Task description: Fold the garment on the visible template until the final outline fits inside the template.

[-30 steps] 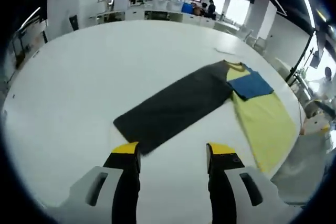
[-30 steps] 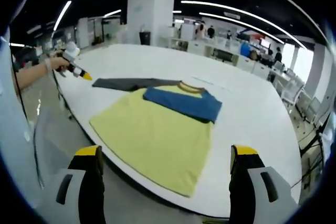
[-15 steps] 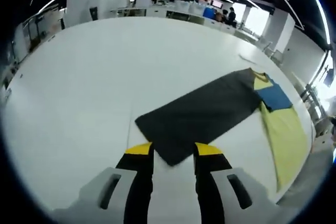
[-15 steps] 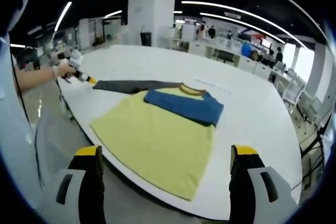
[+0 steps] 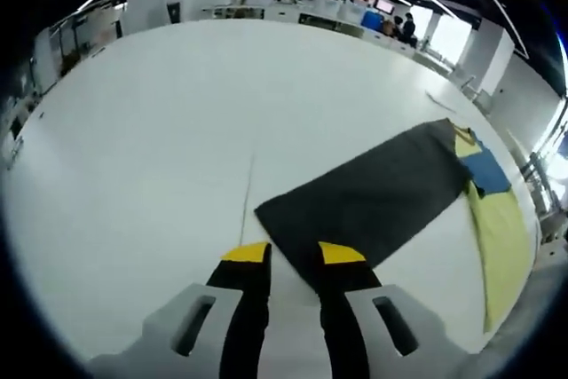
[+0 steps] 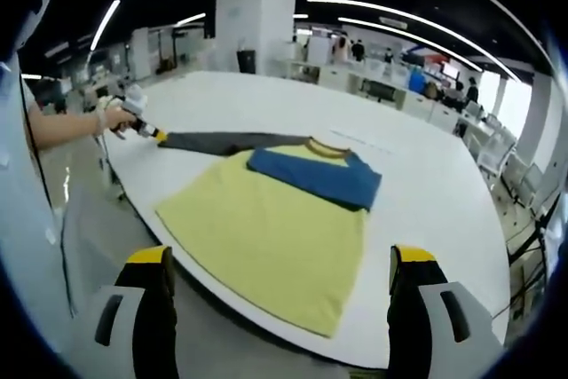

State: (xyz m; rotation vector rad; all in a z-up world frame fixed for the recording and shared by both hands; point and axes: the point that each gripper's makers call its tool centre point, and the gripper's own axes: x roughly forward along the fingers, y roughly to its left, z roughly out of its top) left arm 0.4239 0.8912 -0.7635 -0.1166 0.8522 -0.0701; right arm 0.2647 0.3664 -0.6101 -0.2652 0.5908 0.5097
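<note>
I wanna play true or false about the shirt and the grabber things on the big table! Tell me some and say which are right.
1. The left gripper is at the end of the dark grey sleeve. True.
2. The shirt is mostly red. False: its body is yellow.
3. The blue sleeve lies folded across the shirt's chest. True.
4. The right gripper is pinching the shirt. False: its jaws are wide apart, holding nothing.
5. The table is black. False: it is white.

Bare white table (image 5: 160, 130) lies open all around the flat garment (image 6: 266, 228).
</note>
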